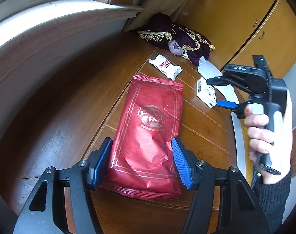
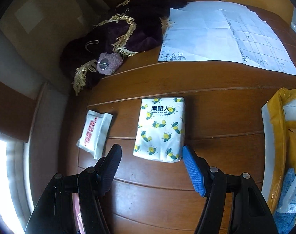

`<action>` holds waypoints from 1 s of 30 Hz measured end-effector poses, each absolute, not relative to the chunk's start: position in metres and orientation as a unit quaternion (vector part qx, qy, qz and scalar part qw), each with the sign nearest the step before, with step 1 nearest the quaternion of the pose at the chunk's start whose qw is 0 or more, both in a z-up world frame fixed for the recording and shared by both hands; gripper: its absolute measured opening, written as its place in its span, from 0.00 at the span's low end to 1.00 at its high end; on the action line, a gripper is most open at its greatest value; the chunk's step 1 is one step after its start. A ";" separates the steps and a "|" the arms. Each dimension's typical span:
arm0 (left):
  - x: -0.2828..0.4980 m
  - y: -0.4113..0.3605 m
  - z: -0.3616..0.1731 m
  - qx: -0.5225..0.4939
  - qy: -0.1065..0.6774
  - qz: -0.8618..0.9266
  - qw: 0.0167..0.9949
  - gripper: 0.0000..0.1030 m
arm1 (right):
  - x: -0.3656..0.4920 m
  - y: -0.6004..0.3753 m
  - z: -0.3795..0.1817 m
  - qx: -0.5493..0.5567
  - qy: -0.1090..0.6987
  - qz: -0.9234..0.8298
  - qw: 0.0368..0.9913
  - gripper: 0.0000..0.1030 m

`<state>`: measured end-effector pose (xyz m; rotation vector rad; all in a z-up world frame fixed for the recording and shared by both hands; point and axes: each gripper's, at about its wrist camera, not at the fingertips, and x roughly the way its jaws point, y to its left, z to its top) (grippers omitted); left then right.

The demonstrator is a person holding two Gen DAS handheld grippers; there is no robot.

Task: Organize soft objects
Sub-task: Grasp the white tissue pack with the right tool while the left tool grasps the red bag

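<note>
The left tongs [image 1: 142,161] have ribbed blue pads [image 1: 182,163] on black arms, and they stand on both sides of a red foil packet [image 1: 149,134]. The pads seem to touch its two long edges near the lower end, so the left tongs are grasping the packet. The packet is long, shiny and wrinkled, with silver lines and a silver emblem, and its sealed ends are toothed. It lies flat on the brown wooden worktop [image 1: 56,105] and stretches from the tongs toward 12 o'clock.

At 1 o'clock from the packet lies a small white sachet [image 1: 165,66] with red print. Farther at 1 o'clock a dark purple velvet cloth [image 1: 179,37] with golden fringe is heaped in the corner.

The right tongs [image 2: 151,165] are released, the ribbed pads wide apart and holding nothing. A soft white tissue pack [image 2: 161,128] with yellow and green fruit pattern lies just beyond the fingertips, at 12 o'clock, not touched. At 10 o'clock is the white sachet [image 2: 95,132]. At 1 o'clock, well apart, lies a creased sheet of paper [image 2: 222,33] with a table on it. At 3 o'clock stands a container with a yellow bag [image 2: 276,124].

In the left view a hand [image 1: 265,130] grips the handle of the right tongs.
</note>
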<state>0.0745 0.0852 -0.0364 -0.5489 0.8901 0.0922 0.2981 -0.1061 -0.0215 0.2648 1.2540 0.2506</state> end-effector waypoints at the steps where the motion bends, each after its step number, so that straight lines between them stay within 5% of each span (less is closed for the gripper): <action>1: 0.074 0.085 -0.036 -0.262 0.425 0.044 0.865 0.59 | 0.300 -0.104 -0.025 0.121 0.586 0.118 0.793 0.65; 9: 0.074 0.083 -0.036 -0.257 0.424 0.052 0.867 0.59 | 0.288 -0.102 -0.027 0.085 0.575 0.098 0.808 0.53; 30: 0.071 0.033 -0.024 -0.293 0.426 0.012 0.856 0.56 | 0.114 -0.200 0.019 0.114 0.463 0.291 0.830 0.52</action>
